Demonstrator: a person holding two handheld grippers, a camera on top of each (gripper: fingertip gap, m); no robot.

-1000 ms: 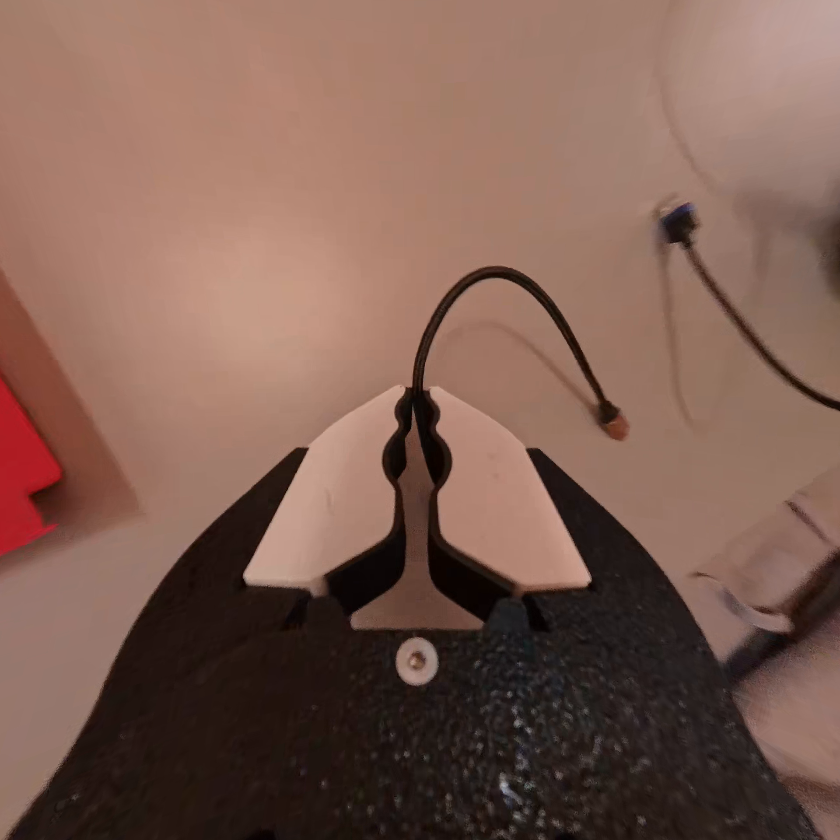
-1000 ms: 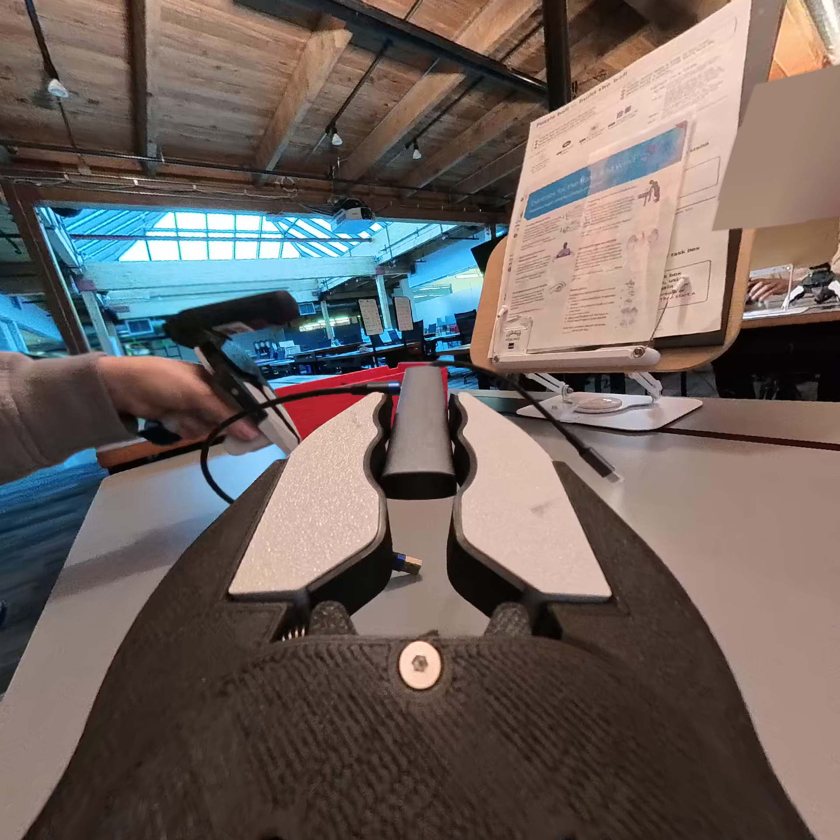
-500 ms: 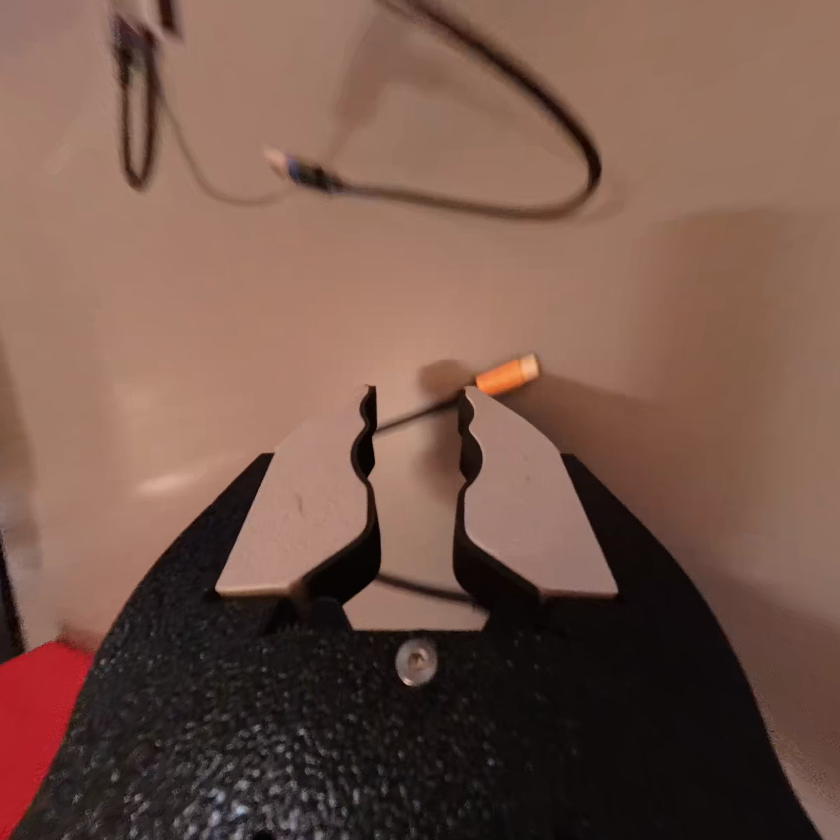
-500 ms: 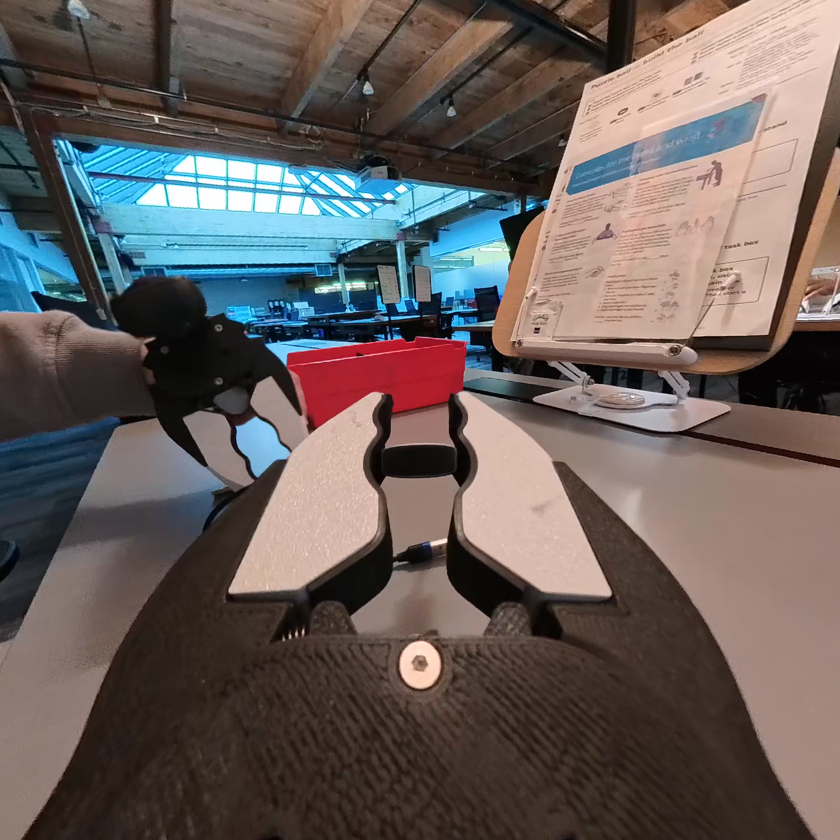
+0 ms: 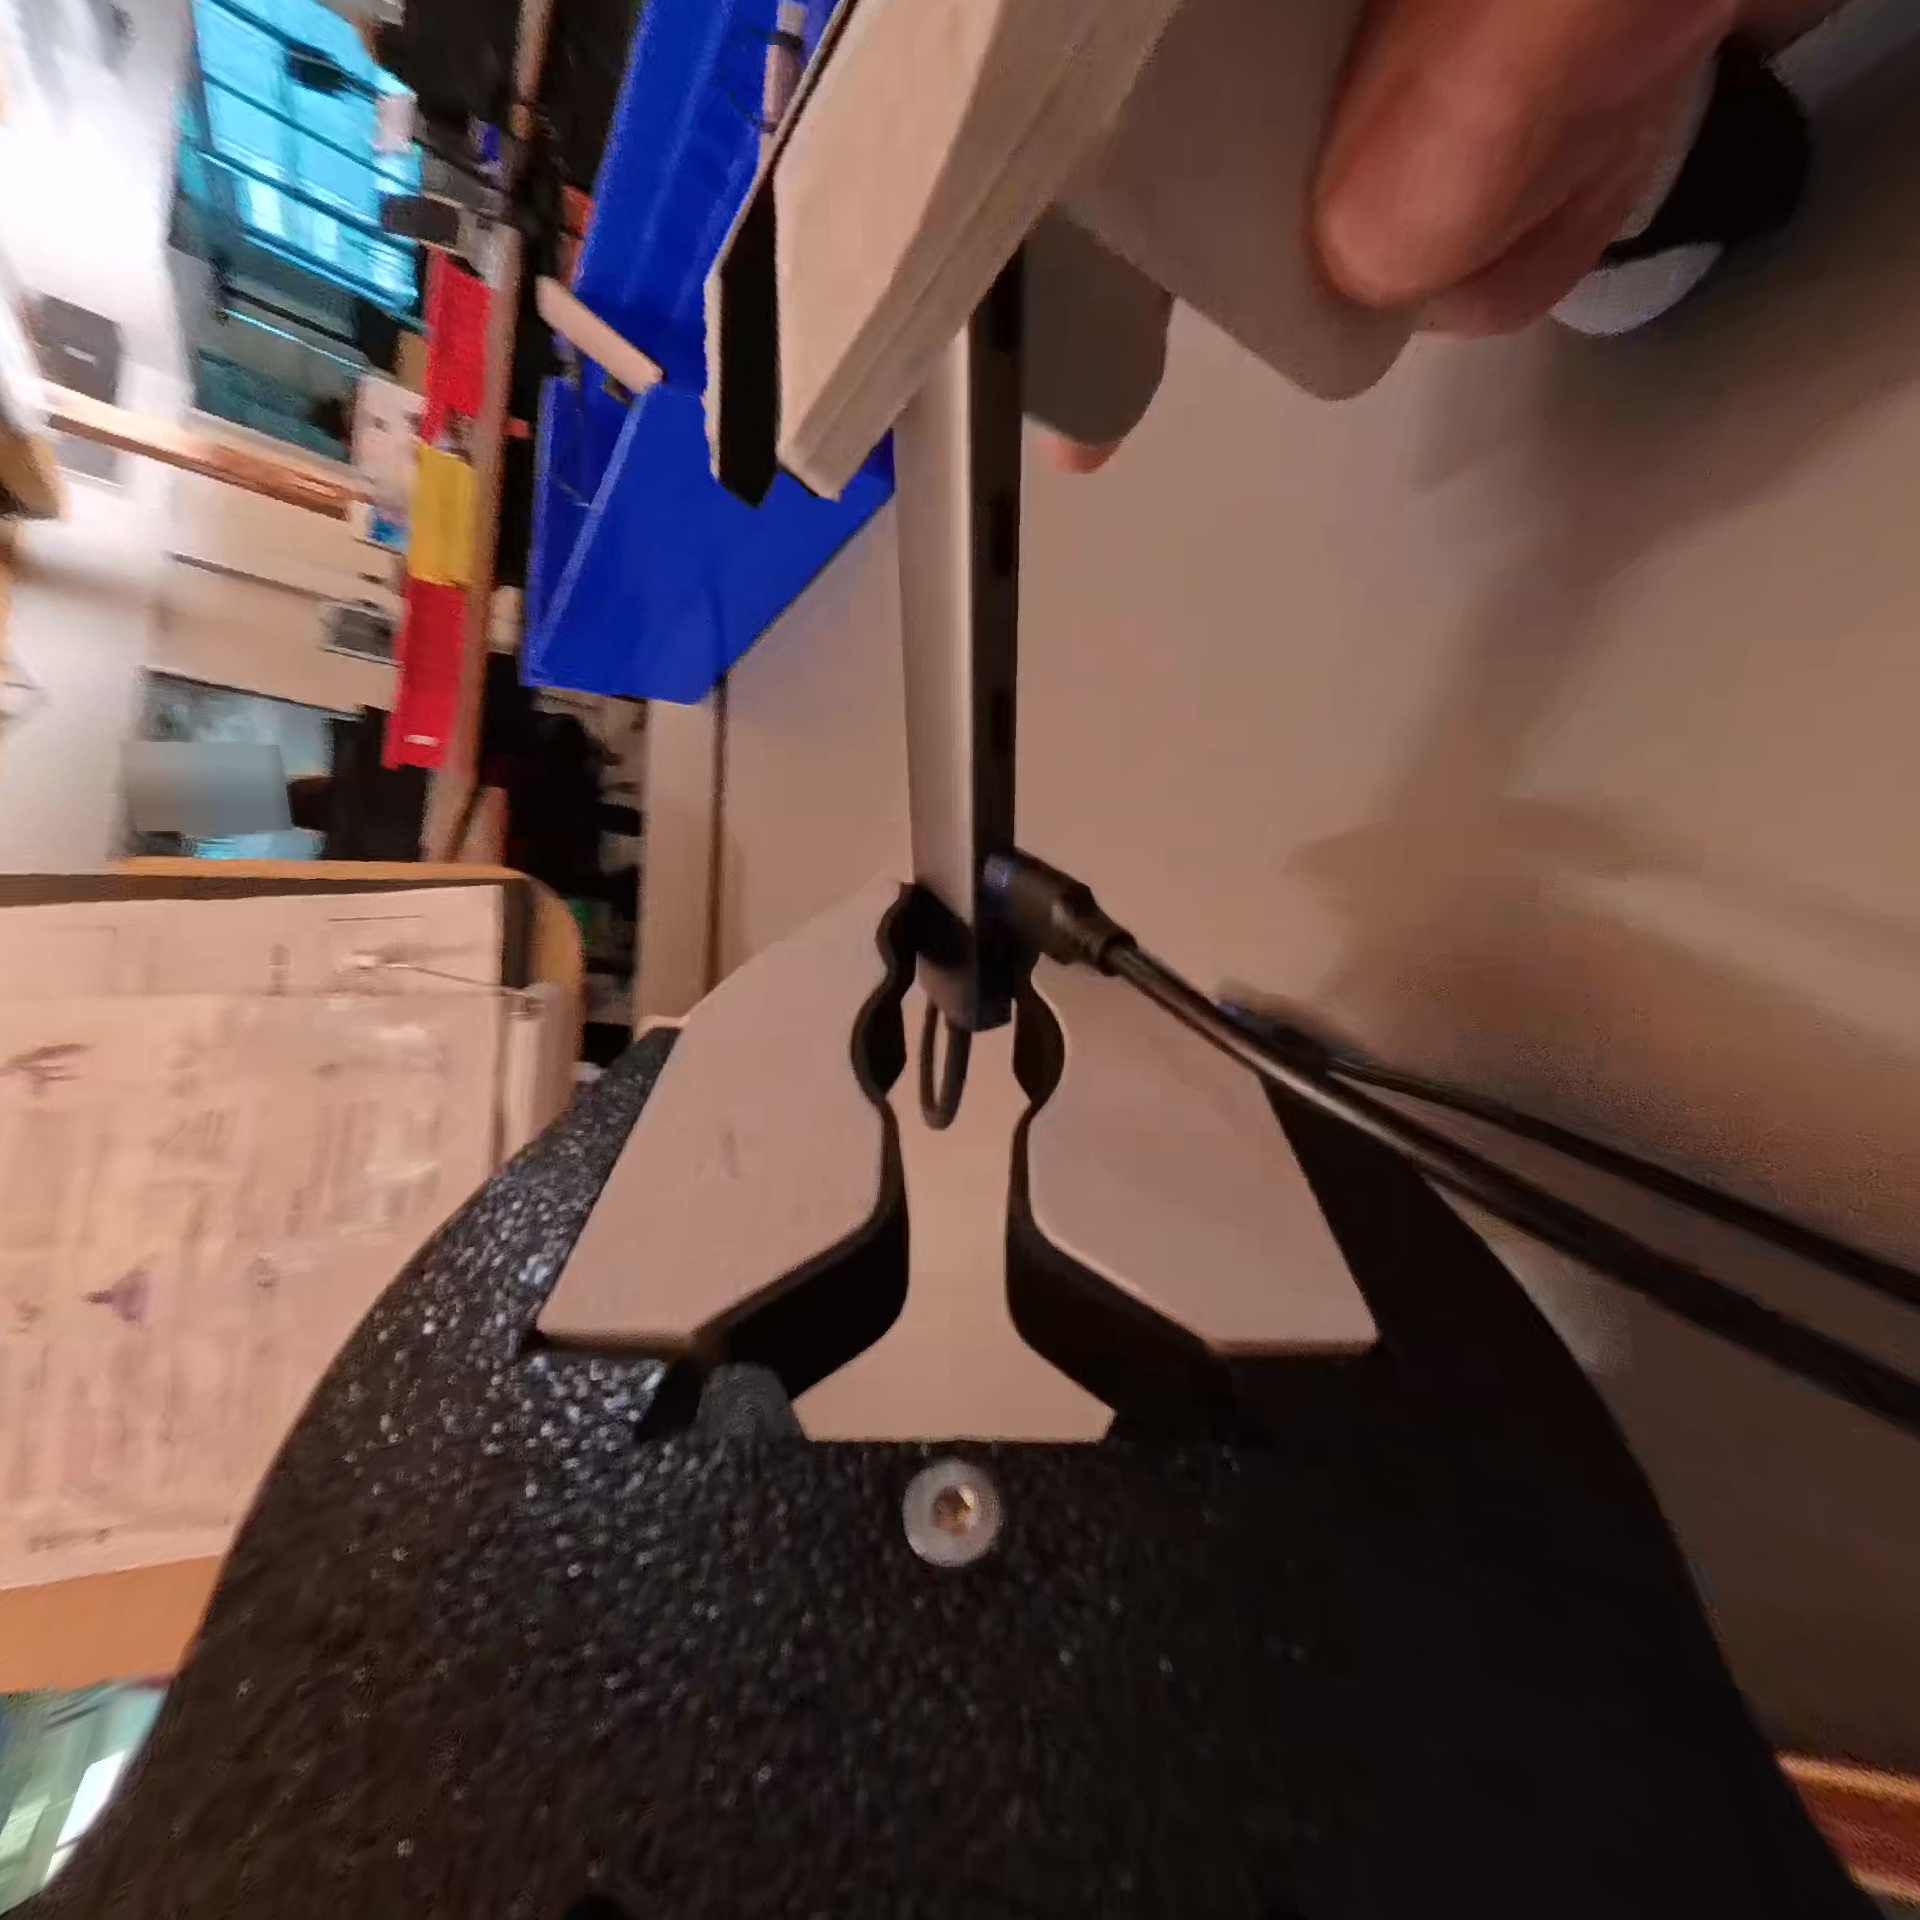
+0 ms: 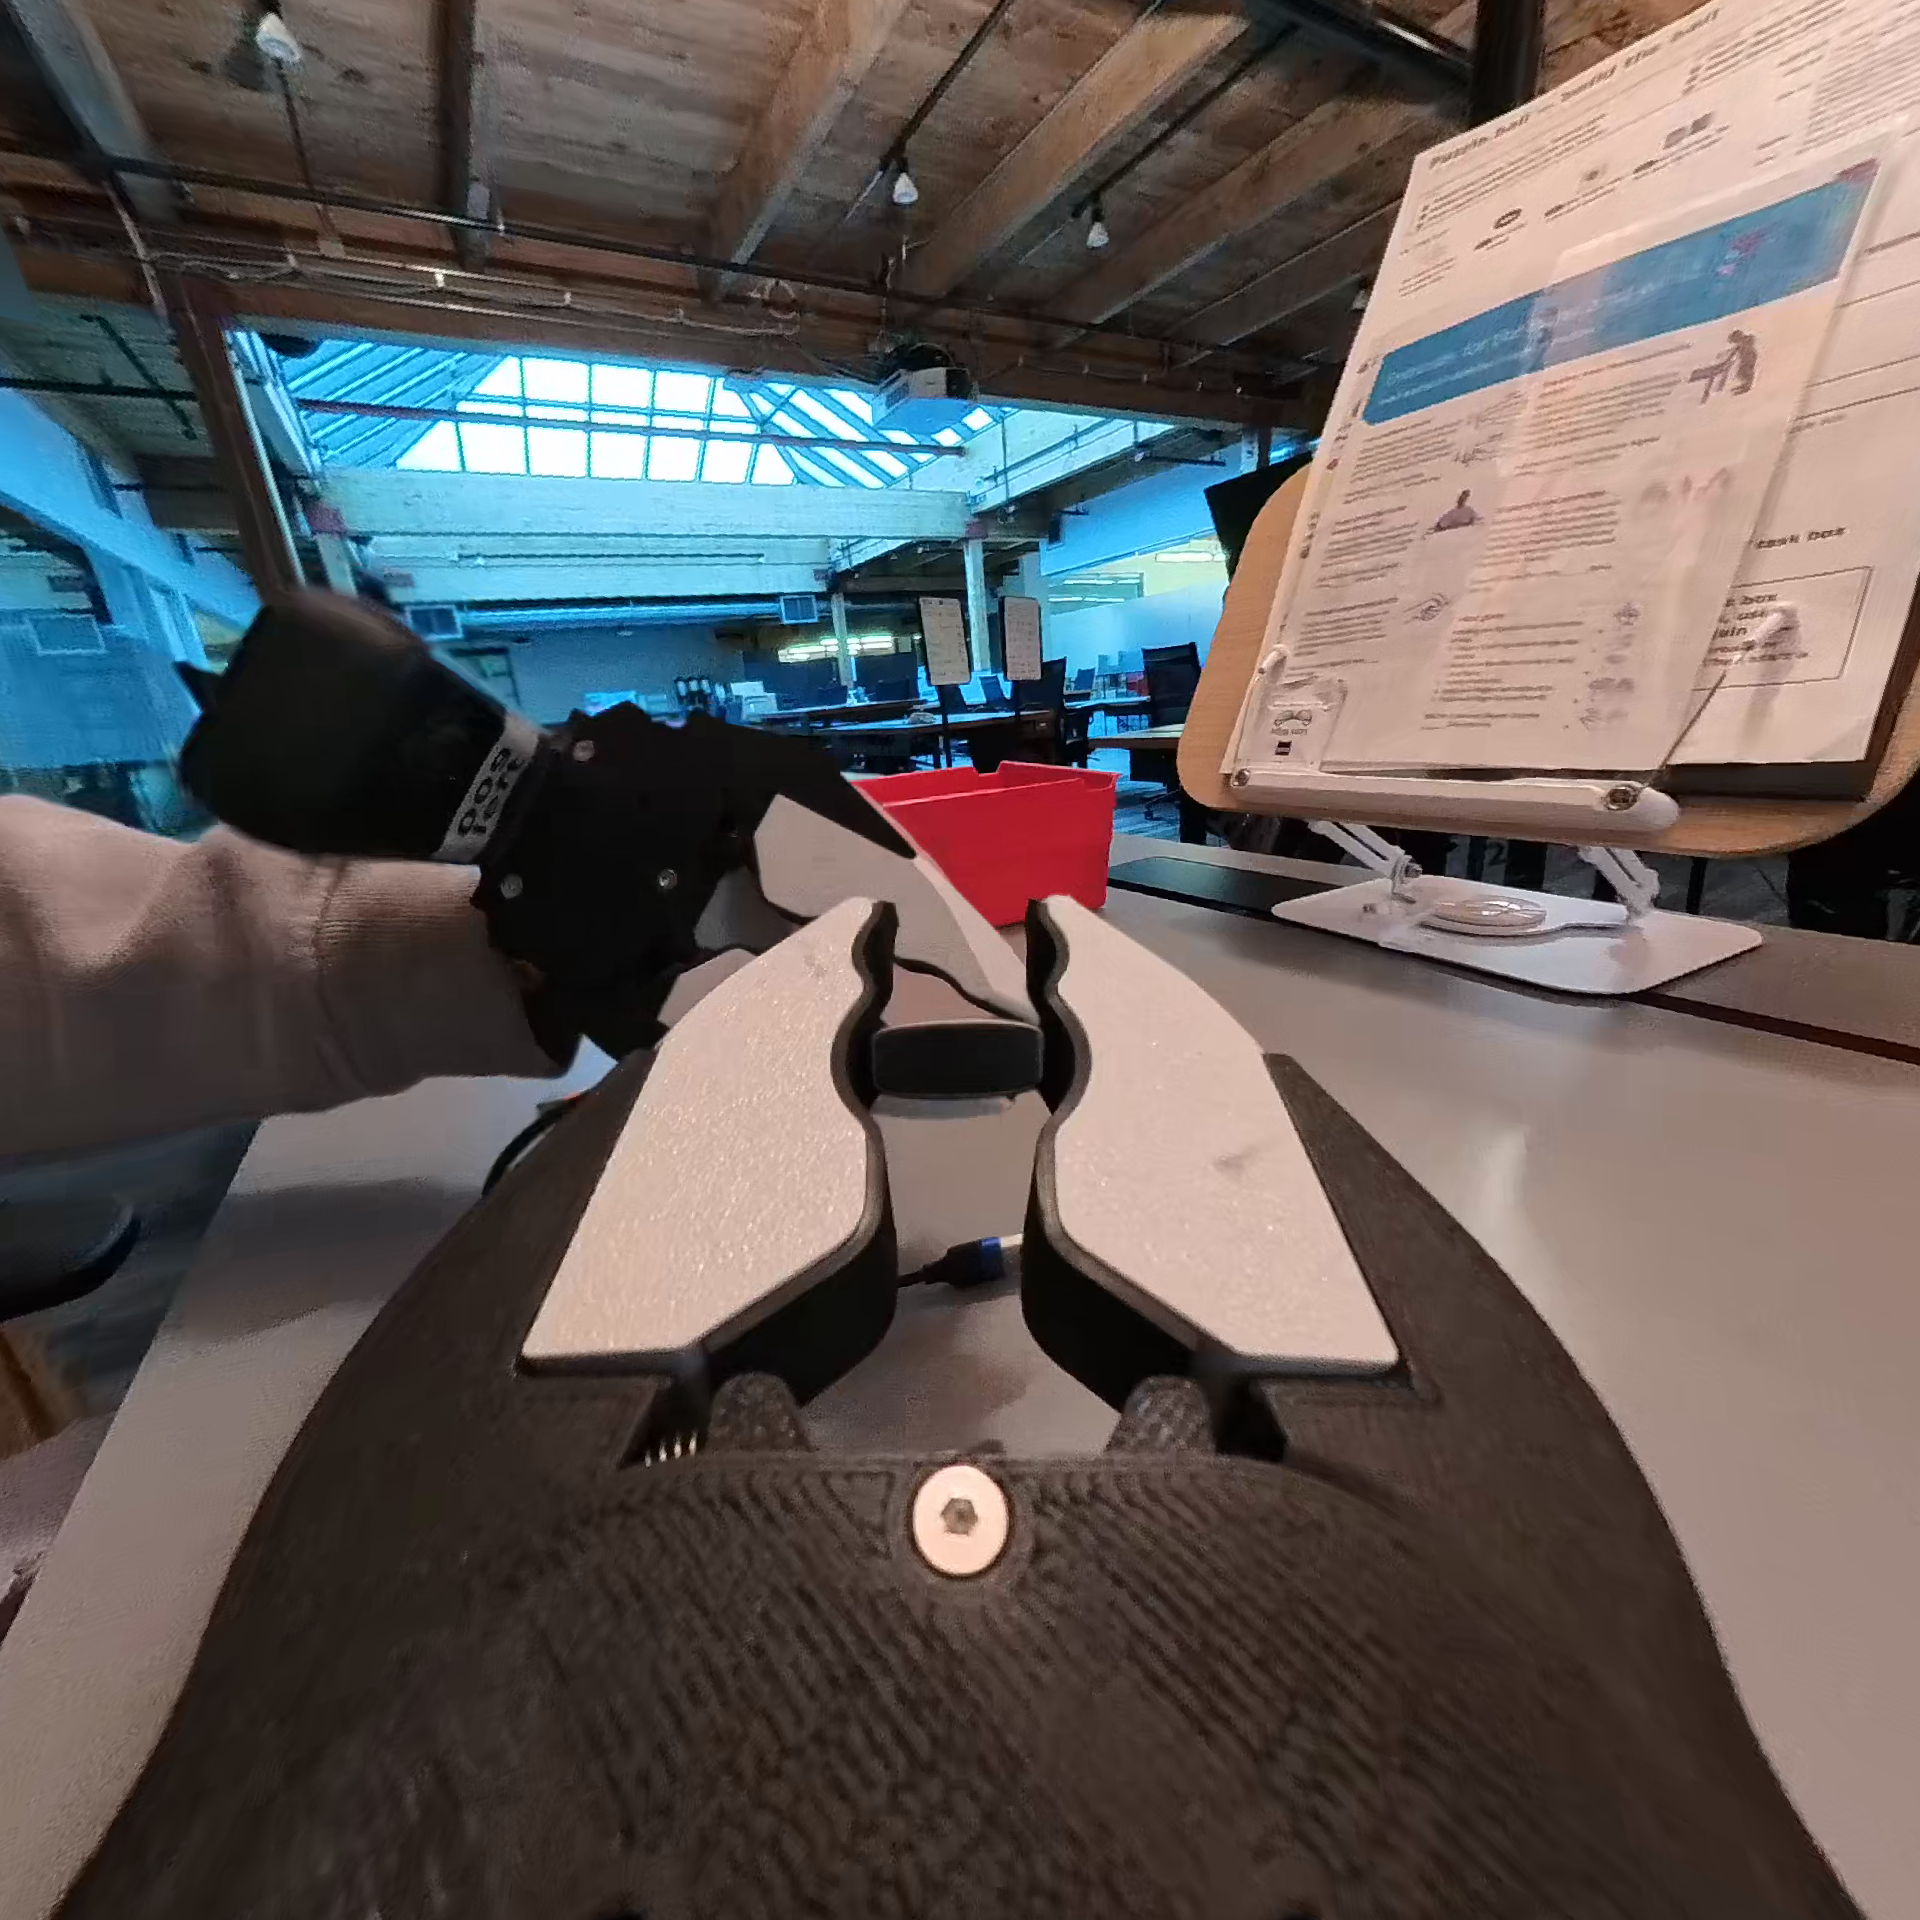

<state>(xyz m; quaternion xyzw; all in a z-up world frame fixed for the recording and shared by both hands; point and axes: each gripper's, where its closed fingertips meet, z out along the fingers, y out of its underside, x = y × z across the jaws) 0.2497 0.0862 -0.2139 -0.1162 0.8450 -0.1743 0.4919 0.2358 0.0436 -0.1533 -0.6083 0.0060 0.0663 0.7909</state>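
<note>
My right claw [image 6: 956, 997] clamped on a dark slim hub [image 6: 956, 1055] above the grey worktop [image 6: 1558, 1195], my left claw [image 5: 961, 966] at the hub's far end [image 5: 987, 623], fingers slightly apart, grip unclear, black cable [image 5: 1351, 1091] plugged beside, red bin [image 6: 997, 842] behind.

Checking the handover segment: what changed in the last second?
The left gripper let go of the orange-tipped cable it pinched, opened, then swung over to the free end of the hub. Its fingers now straddle that end, grip unclear. The right gripper stayed shut on the hub, tipping it from raised to level. Red bin and document stand unchanged.
</note>
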